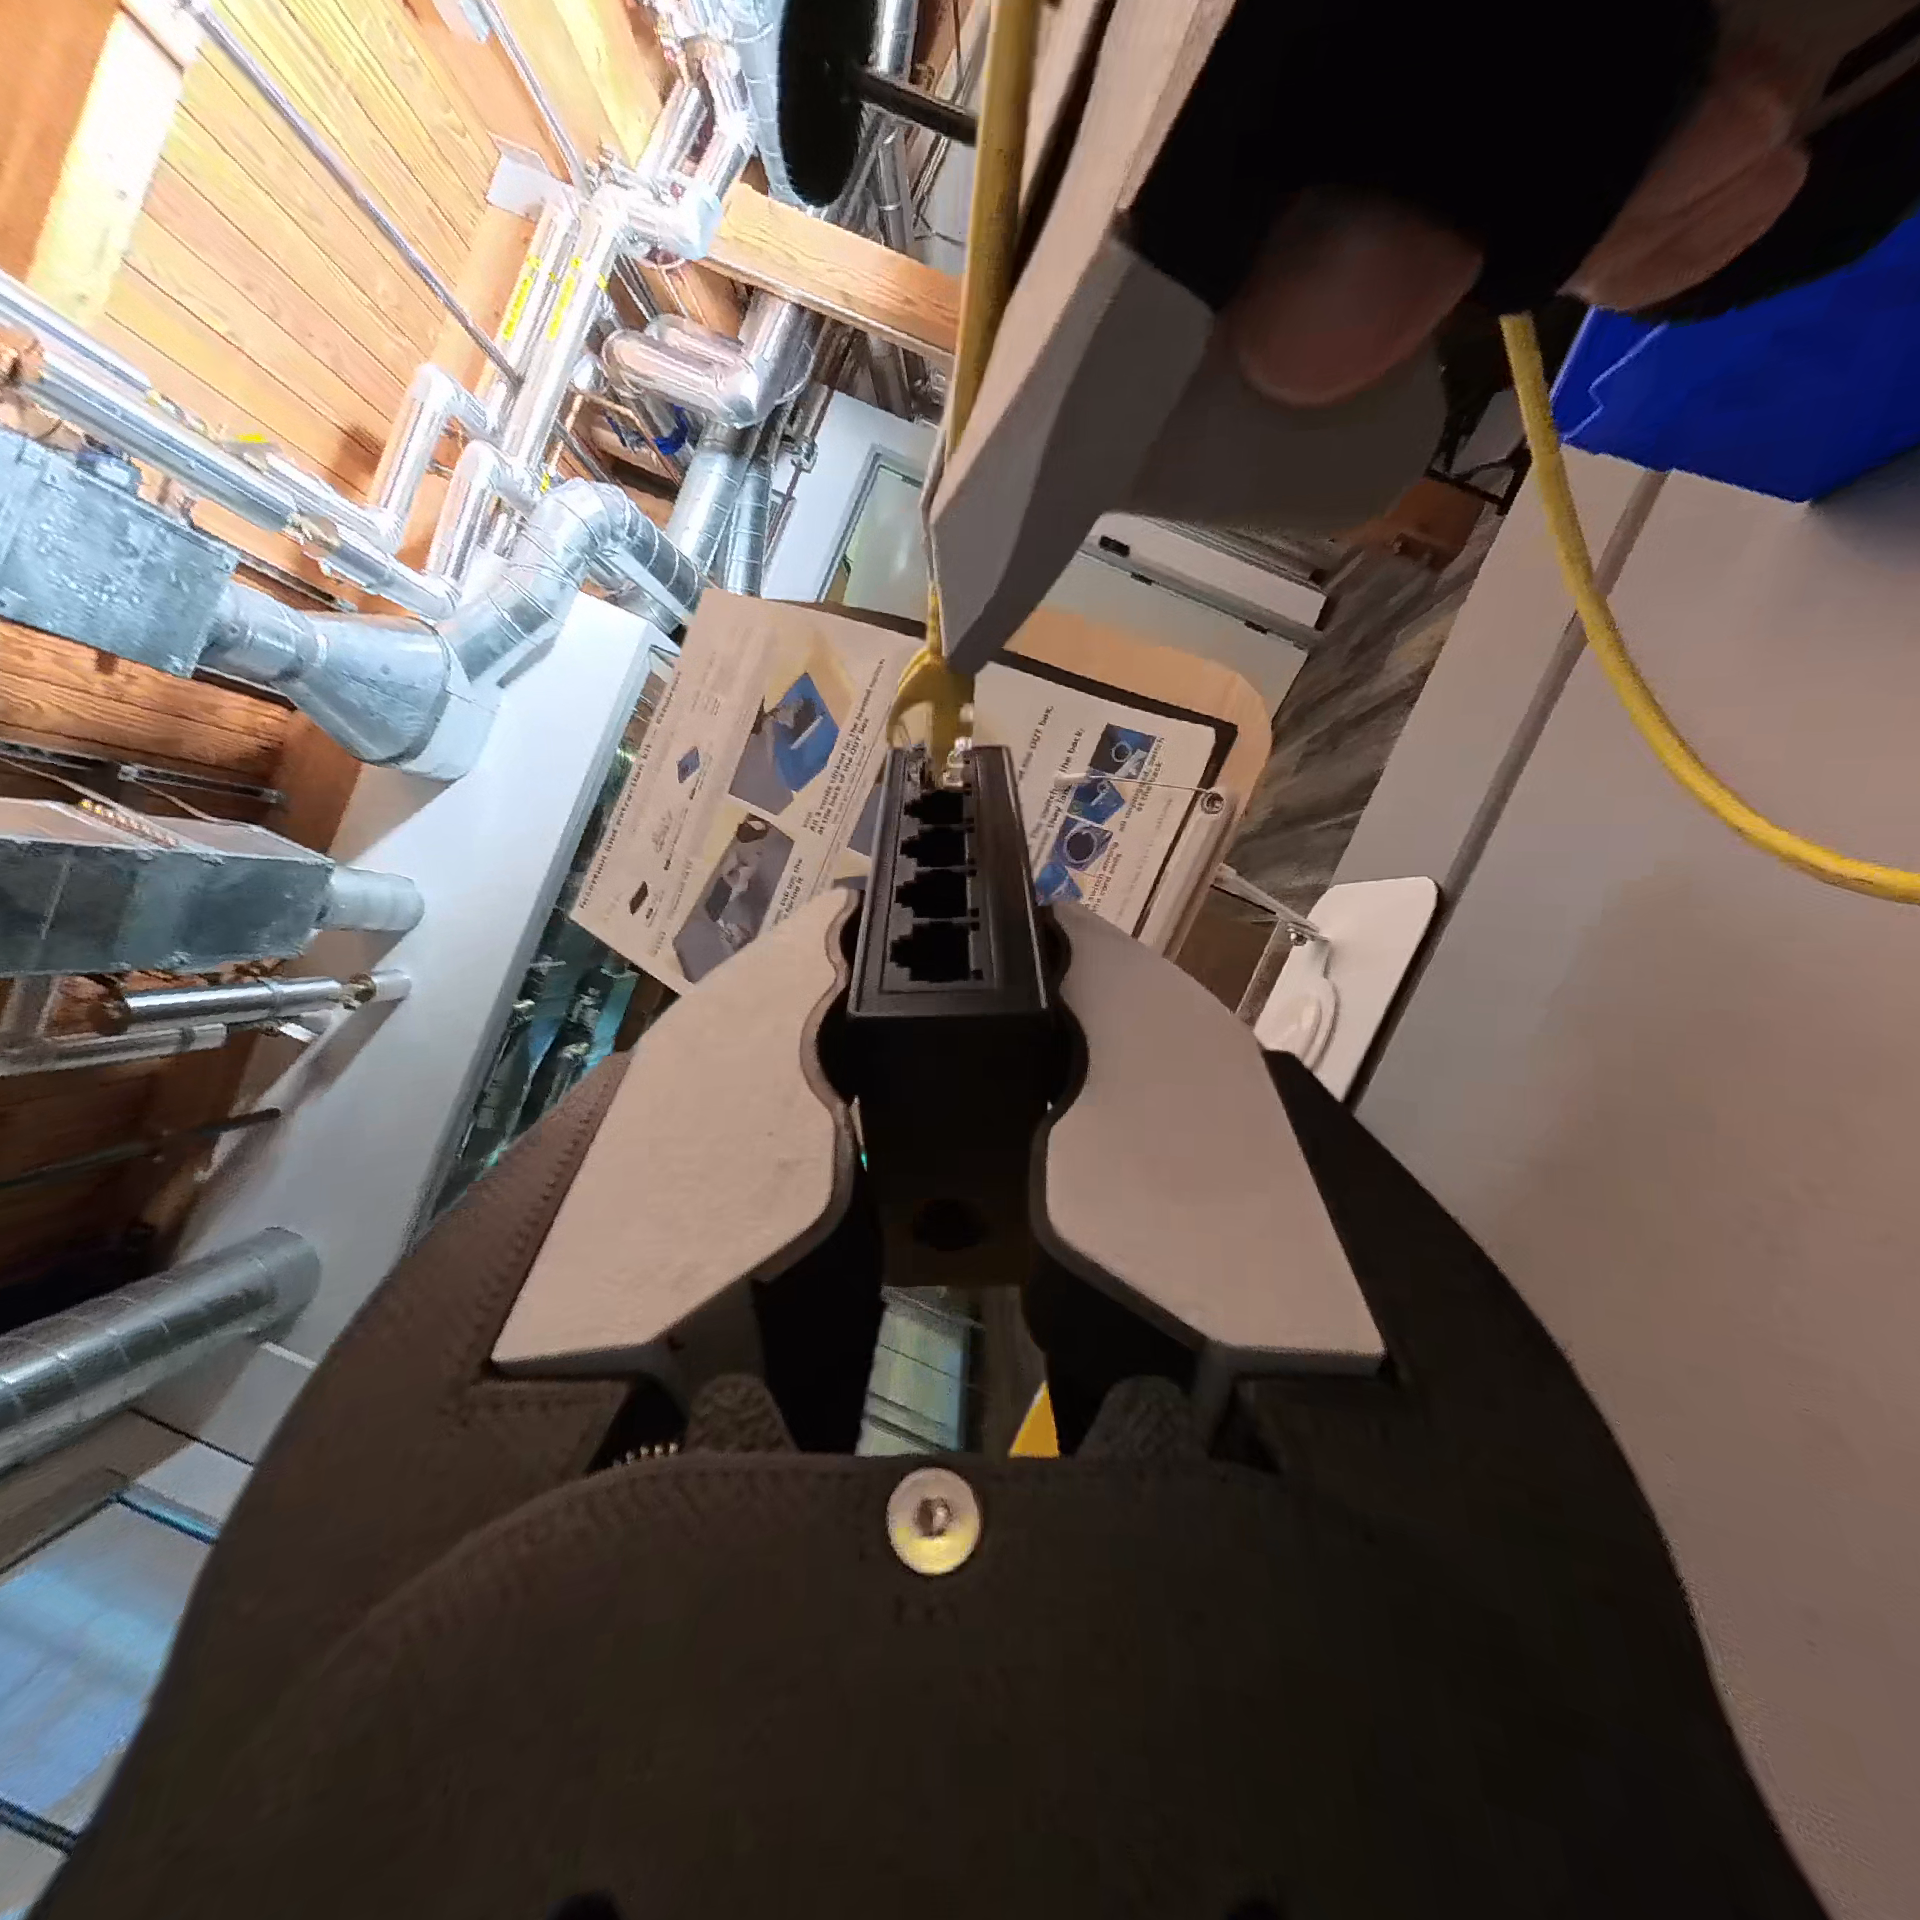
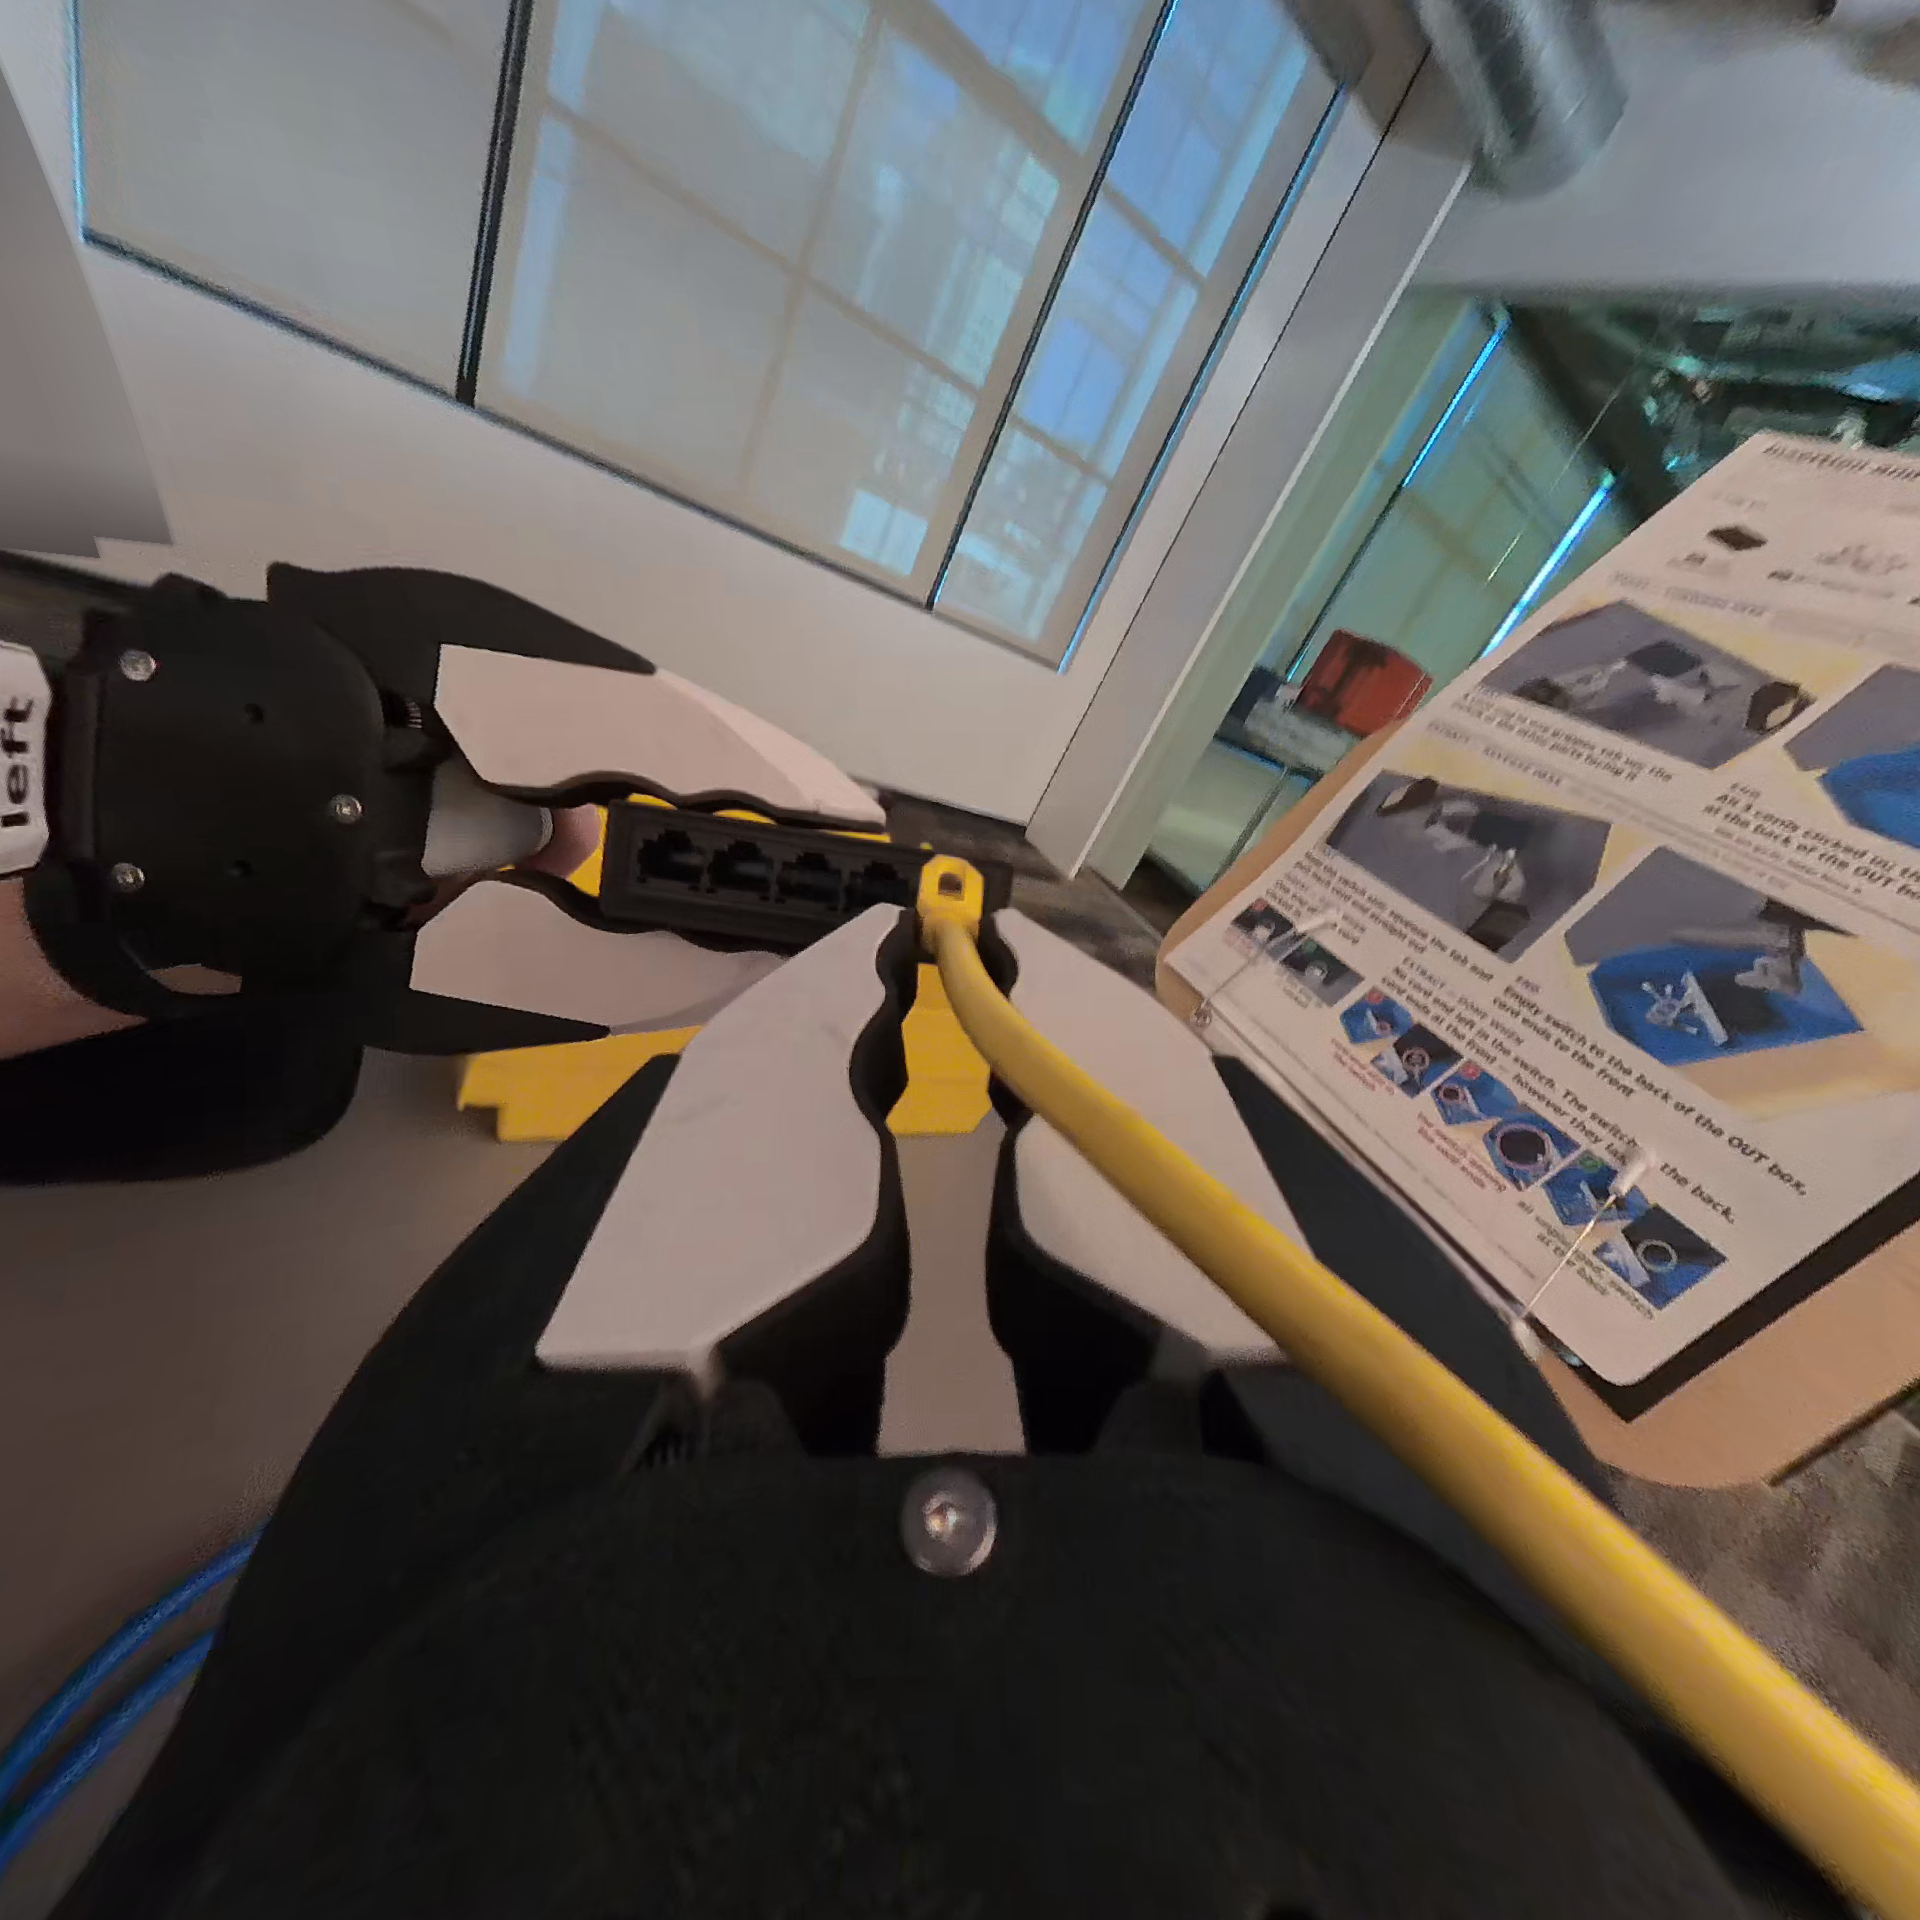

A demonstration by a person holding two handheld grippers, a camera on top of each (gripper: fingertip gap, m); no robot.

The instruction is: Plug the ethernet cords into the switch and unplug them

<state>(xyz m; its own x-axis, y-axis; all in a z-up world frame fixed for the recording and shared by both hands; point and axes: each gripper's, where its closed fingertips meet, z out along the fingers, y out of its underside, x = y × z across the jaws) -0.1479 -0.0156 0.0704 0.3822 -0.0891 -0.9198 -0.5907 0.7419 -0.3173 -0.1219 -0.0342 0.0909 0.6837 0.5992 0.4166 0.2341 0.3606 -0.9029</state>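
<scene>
Switch (image 2: 769, 873), a boxy matte-black plastic bar, sits clamped lengthwise in the left tool (image 1: 951, 997), ports facing the right tool (image 2: 940, 971). That one's pinched narrow on the glossy yellow cord (image 2: 1195, 1164) right behind its plug (image 2: 951, 888), sitting at the end port straight ahead.

The small box-shaped plastic switch (image 1: 948, 914) is black all over, its row of ports darker still. The round rubber-sheathed ethernet cord (image 2: 1226, 1216) is plain bright yellow, plug boot included. The left gripper (image 1: 951, 961) has pale grey fingers (image 1: 686, 1132) on a matt black textured body; the right gripper (image 2: 940, 961) shows the same grey and black, with a silver screw near the camera. A blue cable (image 2: 94, 1662) runs at the near left. The printed instruction sheet (image 2: 1621, 935) at the right is white with blue, grey and yellow photographs, on a tan board. A flat yellow block (image 2: 727, 1081) lies on the grey table (image 2: 208, 1299).
</scene>
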